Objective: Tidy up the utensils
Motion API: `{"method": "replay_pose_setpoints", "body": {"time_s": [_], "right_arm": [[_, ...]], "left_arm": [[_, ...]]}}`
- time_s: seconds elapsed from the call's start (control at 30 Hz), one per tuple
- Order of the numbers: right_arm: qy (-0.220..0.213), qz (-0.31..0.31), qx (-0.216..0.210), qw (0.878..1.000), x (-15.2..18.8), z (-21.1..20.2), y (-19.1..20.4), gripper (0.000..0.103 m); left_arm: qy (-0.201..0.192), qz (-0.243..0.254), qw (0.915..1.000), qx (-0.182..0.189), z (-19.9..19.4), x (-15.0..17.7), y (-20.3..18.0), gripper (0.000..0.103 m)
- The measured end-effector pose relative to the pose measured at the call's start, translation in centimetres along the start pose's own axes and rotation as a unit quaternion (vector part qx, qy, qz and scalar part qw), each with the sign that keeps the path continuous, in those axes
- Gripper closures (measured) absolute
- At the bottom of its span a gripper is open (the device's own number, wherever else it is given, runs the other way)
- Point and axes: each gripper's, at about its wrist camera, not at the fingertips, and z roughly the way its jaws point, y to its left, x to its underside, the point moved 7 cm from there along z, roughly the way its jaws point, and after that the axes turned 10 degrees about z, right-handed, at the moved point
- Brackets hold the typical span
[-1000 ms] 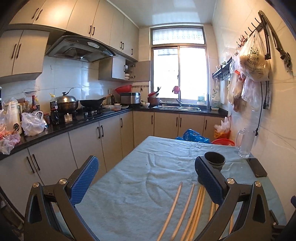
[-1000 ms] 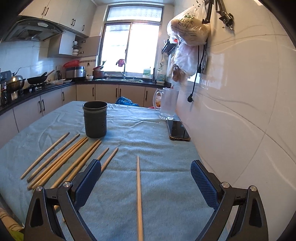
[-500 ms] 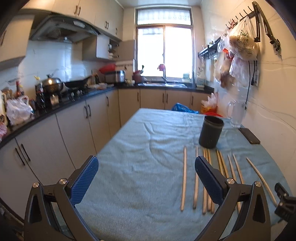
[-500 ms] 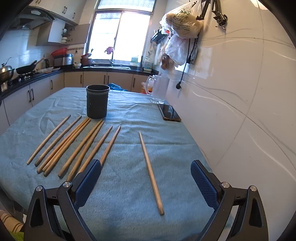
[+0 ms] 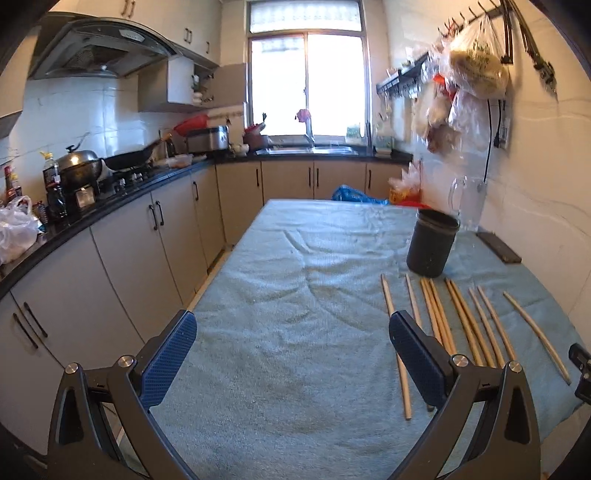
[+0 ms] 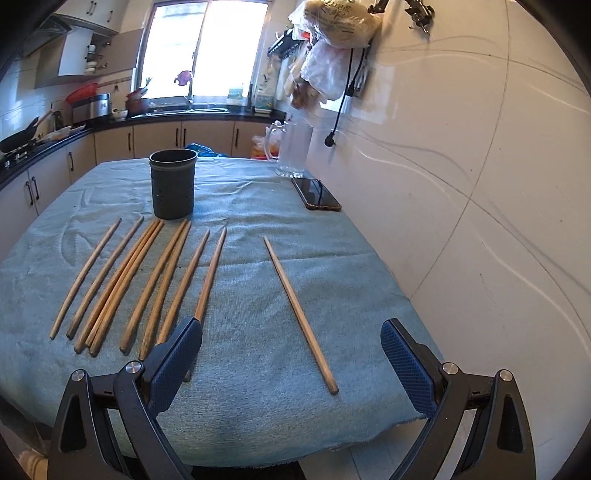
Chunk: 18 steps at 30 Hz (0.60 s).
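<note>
Left tool (image 5: 293, 338) spread wide, empty, held low over the near end of the tabletop (image 5: 295, 295), above bare teal cloth (image 5: 280, 369). Right fingertip pad (image 5: 413, 350) in front of the leftmost sticks of the row of wooden chopsticks (image 5: 443, 321). Right tool (image 6: 291, 349) likewise spread wide and empty, at the near edge of the tabletop, its left pad (image 6: 175, 363) overlapping the near ends of the two rightmost chopsticks of the row. Between its pads, a lone chopstick (image 6: 299, 314), lying flat, apart from the rest, angled away to the left.

Eight more in the row, side by side on the cloth to the left of the lone one, fanned slightly, far tips pointed toward a dark cylindrical utensil holder (image 6: 172, 183). Holder upright, open at the top, just beyond those tips, nothing seen inside.

Farther right, a black phone (image 6: 316, 194) flat on the cloth near the tiled wall (image 6: 480, 166), with a clear glass pitcher (image 6: 293, 149) behind it. Plastic bags (image 6: 332, 22) hung on wall hooks above. Beyond the tabletop, a kitchen counter (image 5: 110, 192) with a wok (image 5: 129, 159) and a lidded pot (image 5: 79, 162), and a bright window (image 5: 306, 83) over the sink.
</note>
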Motion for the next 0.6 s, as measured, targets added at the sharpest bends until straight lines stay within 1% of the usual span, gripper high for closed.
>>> {"method": "replay_pose_setpoints", "body": {"time_s": [0.1,0.2,0.37,0.4,0.5,0.6], "right_arm": [[-0.003,0.000,0.001,1.000,0.1,0.3,0.1,0.004],[0.001,0.004,-0.005,1.000,0.3,1.0,-0.3,0.004],[0.000,-0.015,-0.010,1.000,0.1,2.6,-1.5,0.004],[0.002,-0.015,-0.014,1.000,-0.1,3.1,-1.7,0.004],[0.011,-0.009,-0.042,0.999,-0.8,4.3,-2.2,0.004],[0.020,-0.009,-0.070,0.997,-1.9,5.7,-2.2,0.004]], "left_arm": [[0.014,0.008,0.9999,0.002,0.9,0.5,-0.2,0.000],[0.032,0.017,0.9993,-0.004,2.1,1.1,-0.7,0.000],[0.047,-0.004,0.9986,-0.024,2.9,2.0,-0.7,0.000],[0.058,-0.004,0.9980,-0.024,3.1,2.1,-0.8,0.000],[0.073,-0.005,0.9971,-0.023,3.3,1.9,-0.5,0.000],[0.088,-0.007,0.9961,0.004,4.1,0.4,-0.2,0.000]]}}
